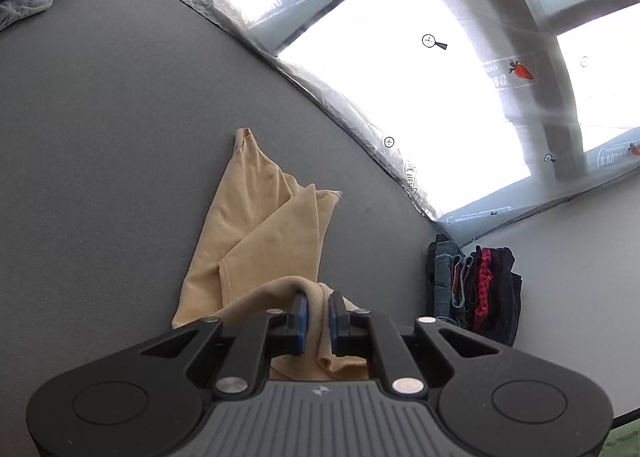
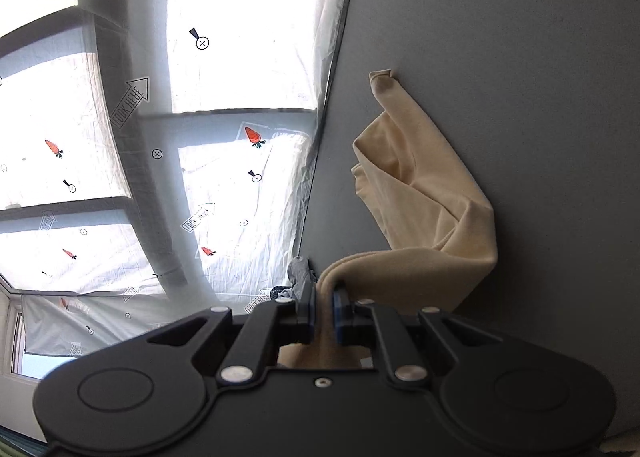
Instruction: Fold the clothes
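The left gripper (image 1: pixel 318 315) pinches an edge of the beige garment (image 1: pixel 256 225) between its blue pads. From there the cloth runs away from the fingers toward the upper left of the frame, its long axis ending in a narrow tip on the gray table (image 1: pixel 100 137). The right gripper (image 2: pixel 324 307) is also pressed together on an edge of the same garment. In its view the cloth goes up and to the right. Both hands hold the near end, so the far tip lies well apart from both. I judge the coming fold must carry the held edge along this axis.
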The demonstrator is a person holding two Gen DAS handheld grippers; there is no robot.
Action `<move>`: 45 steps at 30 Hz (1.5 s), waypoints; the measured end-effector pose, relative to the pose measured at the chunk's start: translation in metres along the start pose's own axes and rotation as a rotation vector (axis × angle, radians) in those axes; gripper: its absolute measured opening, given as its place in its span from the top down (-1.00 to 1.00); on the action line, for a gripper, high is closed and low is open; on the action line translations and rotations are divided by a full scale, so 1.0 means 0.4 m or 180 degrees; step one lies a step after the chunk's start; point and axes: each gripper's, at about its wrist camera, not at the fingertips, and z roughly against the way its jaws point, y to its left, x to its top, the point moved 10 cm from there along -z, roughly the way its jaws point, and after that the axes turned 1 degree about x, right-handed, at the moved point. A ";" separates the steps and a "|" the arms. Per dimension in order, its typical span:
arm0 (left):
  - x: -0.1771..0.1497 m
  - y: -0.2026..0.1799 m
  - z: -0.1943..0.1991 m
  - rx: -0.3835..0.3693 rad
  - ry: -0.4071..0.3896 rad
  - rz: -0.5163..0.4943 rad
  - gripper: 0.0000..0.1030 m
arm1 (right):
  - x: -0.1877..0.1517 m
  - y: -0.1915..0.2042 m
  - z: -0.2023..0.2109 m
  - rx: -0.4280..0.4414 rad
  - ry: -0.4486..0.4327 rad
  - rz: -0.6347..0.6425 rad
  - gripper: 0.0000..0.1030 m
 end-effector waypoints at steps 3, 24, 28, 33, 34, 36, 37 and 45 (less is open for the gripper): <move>0.047 -0.004 -0.042 0.0006 -0.0017 0.0022 0.78 | 0.051 -0.006 -0.040 0.0029 -0.0054 -0.0109 0.82; 0.333 0.149 -0.490 0.0562 0.0330 0.0299 0.77 | 0.425 -0.196 -0.398 -0.0404 -0.0114 -0.1148 0.76; 0.343 0.173 -0.510 0.0499 0.0326 0.0437 0.74 | 0.447 -0.219 -0.415 -0.0420 -0.0109 -0.1341 0.63; 0.380 0.176 -0.463 0.0447 0.0054 0.0429 0.60 | 0.469 -0.192 -0.399 -0.0286 -0.0203 -0.1281 0.29; 0.391 0.175 -0.448 0.0453 -0.0027 0.0404 0.55 | 0.475 -0.183 -0.393 -0.0284 -0.0242 -0.1213 0.27; 0.408 0.173 -0.421 0.0497 -0.0151 0.0330 0.31 | 0.484 -0.162 -0.381 -0.0328 -0.0310 -0.1029 0.21; 0.411 0.172 -0.412 0.0559 -0.0184 0.0239 0.28 | 0.488 -0.148 -0.374 -0.0398 -0.0340 -0.0848 0.15; 0.323 0.146 -0.439 0.1120 0.0103 -0.0905 -0.38 | 0.414 -0.045 -0.393 -0.1572 -0.0122 0.1446 -0.05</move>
